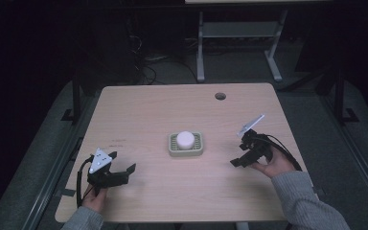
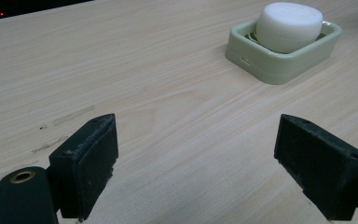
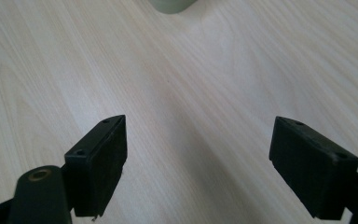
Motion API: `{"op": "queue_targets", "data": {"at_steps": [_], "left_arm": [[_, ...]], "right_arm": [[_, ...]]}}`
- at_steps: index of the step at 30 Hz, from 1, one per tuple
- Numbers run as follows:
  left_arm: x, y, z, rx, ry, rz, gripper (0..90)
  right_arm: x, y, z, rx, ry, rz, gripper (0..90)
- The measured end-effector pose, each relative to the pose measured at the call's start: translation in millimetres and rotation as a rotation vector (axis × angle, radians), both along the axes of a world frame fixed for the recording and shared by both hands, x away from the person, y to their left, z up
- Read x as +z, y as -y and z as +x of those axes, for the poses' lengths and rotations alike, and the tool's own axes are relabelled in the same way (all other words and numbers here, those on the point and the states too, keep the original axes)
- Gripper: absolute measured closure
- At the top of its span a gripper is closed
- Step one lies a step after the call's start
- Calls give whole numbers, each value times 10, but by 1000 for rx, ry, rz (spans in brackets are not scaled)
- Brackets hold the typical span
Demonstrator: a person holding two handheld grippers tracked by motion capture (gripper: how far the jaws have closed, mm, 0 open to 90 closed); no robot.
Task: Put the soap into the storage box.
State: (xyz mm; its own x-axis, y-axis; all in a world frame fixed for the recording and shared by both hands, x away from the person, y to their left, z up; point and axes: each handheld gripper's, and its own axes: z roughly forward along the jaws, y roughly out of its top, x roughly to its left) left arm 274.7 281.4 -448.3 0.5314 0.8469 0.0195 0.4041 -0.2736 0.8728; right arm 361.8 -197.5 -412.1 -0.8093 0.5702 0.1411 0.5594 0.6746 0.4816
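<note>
1. Left tongs (image 1: pixel 122 162): held low over the near-left part of the counter (image 1: pixel 163 108), jaws spread wide, nothing between them. A grey three-cornered plate sits on top; a cable loops down by the person's left hand (image 1: pixel 95 197).
2. Left gripper view: the left tongs (image 2: pixel 196 163) gape over bare wood. It shows faint scuff marks on the counter (image 2: pixel 121 60) near the left jaw.
3. Centre: a pale green soap dish (image 1: pixel 185 151) sits flat on the middle of the counter, with a white round bar of soap (image 1: pixel 185 140) lying in it. The left gripper view has the soap dish (image 2: pixel 284 63) and soap (image 2: pixel 289 25) at upper right, well apart from the jaws, and shows the soap standing above the dish rim.
4. Right tongs (image 1: pixel 239 154): held by the right hand (image 1: pixel 274 165) near the right edge, well apart from the dish, tilted toward the counter, grey plate raised.
5. Right gripper view: right tongs (image 3: pixel 198 156) stand wide apart, empty, above bare wood; a corner of the soap dish (image 3: pixel 170 5) shows at the top edge.
6. High view alone: a round hole (image 1: pixel 220 96) near the far edge.
</note>
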Motion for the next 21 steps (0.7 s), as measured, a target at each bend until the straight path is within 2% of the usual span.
{"op": "queue_targets", "data": {"at_steps": [13, 21], "left_arm": [[-7, 5, 5, -3, -3, 2, 131], [-2, 4, 0, -3, -1, 0, 132]], "right_arm": [[-123, 167, -101, -30, -6, 14, 184], [-211, 284, -216, -56, -7, 46, 182]]}}
